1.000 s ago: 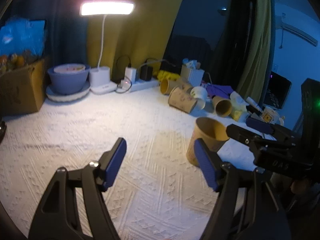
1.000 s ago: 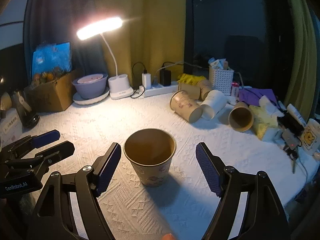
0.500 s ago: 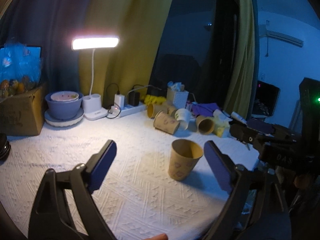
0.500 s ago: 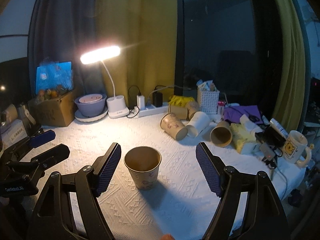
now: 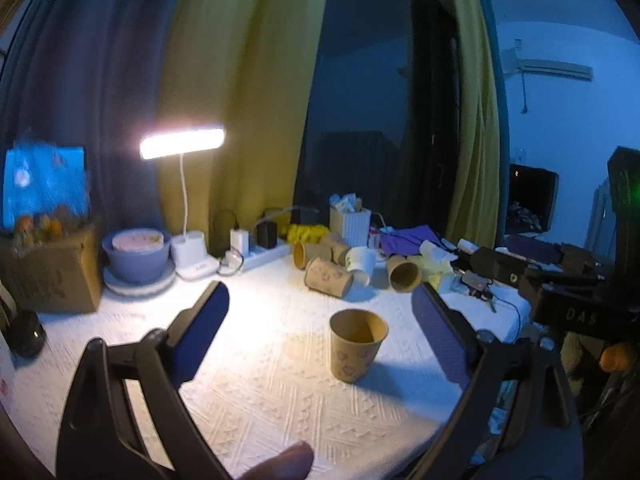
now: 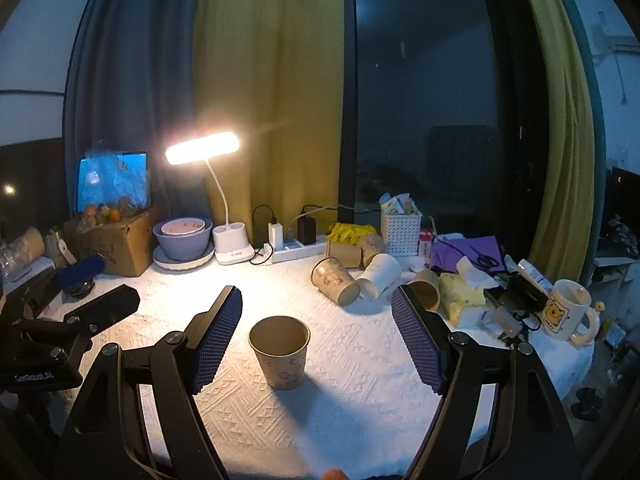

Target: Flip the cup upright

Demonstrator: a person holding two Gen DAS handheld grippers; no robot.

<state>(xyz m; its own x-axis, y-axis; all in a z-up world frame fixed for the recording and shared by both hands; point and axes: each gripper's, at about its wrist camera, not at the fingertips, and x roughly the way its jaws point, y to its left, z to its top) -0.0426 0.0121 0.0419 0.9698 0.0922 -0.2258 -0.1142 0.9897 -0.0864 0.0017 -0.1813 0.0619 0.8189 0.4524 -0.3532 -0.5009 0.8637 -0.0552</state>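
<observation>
A brown paper cup (image 5: 356,344) with a printed pattern stands upright, mouth up, on the white tablecloth (image 5: 260,392); it also shows in the right wrist view (image 6: 280,352). My left gripper (image 5: 320,328) is open and empty, held back above the table with the cup between and beyond its blue pads. My right gripper (image 6: 316,340) is open and empty too, pulled back from the cup, which stands between its pads further out. The right gripper's body (image 5: 568,300) shows at the right of the left wrist view; the left gripper's body (image 6: 72,328) shows at the left of the right wrist view.
Several paper cups (image 6: 352,276) lie on their sides at the back right, by a white basket (image 6: 400,228) and tissue pack (image 6: 460,296). A lit desk lamp (image 6: 224,220), power strip (image 6: 296,248), stacked bowls (image 6: 184,240) and cardboard box (image 6: 116,240) line the back. A mug (image 6: 564,312) stands at far right.
Both grippers have drawn back and risen away from the upright cup, which now looks smaller and farther off. The cup has stayed put on the cloth.
</observation>
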